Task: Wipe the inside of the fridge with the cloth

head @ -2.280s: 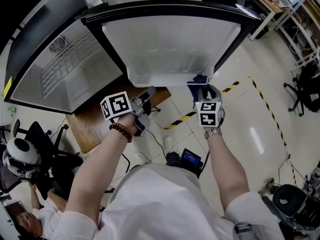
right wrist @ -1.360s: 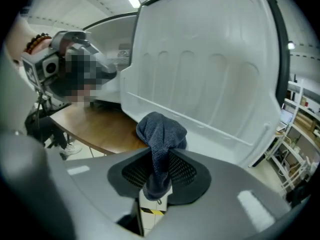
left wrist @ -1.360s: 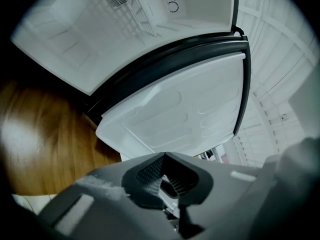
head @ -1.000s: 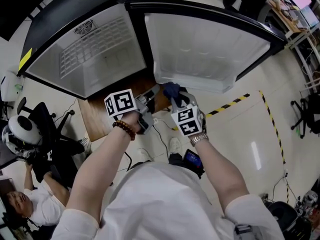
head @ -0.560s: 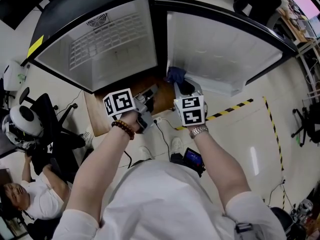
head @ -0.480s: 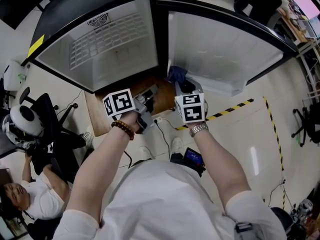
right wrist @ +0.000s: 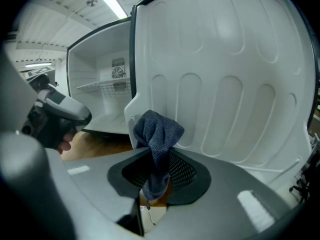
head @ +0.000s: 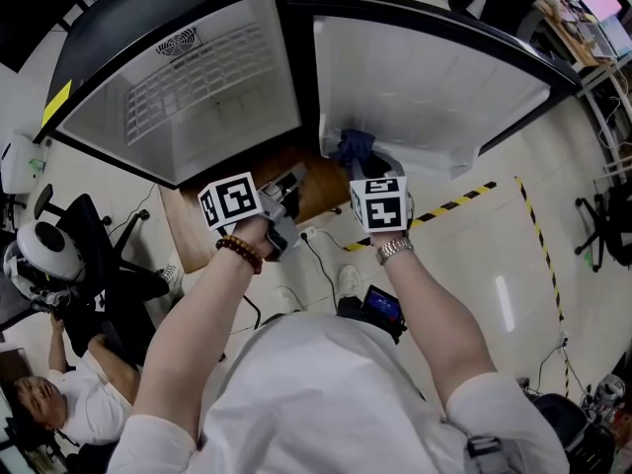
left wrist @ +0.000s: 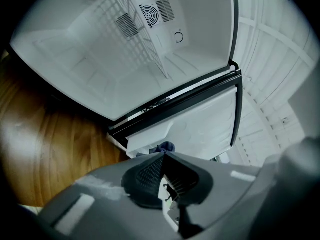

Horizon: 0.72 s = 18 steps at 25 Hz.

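**Blue cloth up at the door, wipe about to start**

Blue cloth (right wrist: 157, 134) sits pinched in the right gripper (right wrist: 159, 171), and that grip looks sound. The jaws are clamped on the lower half and a loose bunch stands proud above the tips. In the head view that bunch is right at the bottom rim of the open door (head: 425, 77), beside its low shelf. Whether it is pressing on the plastic yet, I cannot tell.

Over to the left gripper (left wrist: 164, 155): jaws together, nothing between them. It hangs over the wood platform (left wrist: 45, 134) in front of the fridge (head: 207, 97), well apart from the cloth.

How to play this step? My read is that the wipe has barely begun.
- Keep the clamp firm, so the bunch takes the contact and the hard tips stay off the liner.
- Lean the bunch onto the ribbed door liner (right wrist: 225, 84) and stroke along the moulded ribs, not across them, overlapping each pass.
- Then swing into the white cavity, working the floor and walls under the wire shelf (left wrist: 145, 59) and round the fan vent (left wrist: 156, 13).
- Go gently near the wire, as loose fabric could snag there.
- The left gripper could steady the door if it swings.

Anything to read? Very little.
- No brand name shows on the fridge in any view.
- A yellow sticker (head: 56, 104) on its dark side is too small to read.
- The 2 marker cubes carry only black-and-white squares.
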### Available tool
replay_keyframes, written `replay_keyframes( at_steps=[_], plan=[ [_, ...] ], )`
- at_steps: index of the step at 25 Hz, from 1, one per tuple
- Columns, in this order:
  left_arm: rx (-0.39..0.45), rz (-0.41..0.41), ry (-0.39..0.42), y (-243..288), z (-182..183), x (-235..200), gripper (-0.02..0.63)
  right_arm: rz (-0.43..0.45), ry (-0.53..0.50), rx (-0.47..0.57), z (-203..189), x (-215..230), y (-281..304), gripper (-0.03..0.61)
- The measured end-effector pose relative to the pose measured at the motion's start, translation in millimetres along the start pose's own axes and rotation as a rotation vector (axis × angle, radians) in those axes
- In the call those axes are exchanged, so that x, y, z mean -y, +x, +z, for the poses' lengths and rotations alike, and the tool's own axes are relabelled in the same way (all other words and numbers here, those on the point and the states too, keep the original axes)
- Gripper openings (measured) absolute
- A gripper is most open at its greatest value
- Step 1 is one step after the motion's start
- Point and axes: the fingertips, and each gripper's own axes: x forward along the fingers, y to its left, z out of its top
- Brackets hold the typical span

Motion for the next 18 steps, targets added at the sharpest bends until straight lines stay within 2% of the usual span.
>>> replay_keyframes(
  at_steps=[18],
  plan=[
    [-0.086, -0.049, 0.02, 42.6, -27.7, 23.6, 0.002, -0.15, 0.102, -0.021, -30.9, 84.7, -43.0, 0.084]
  ],
)
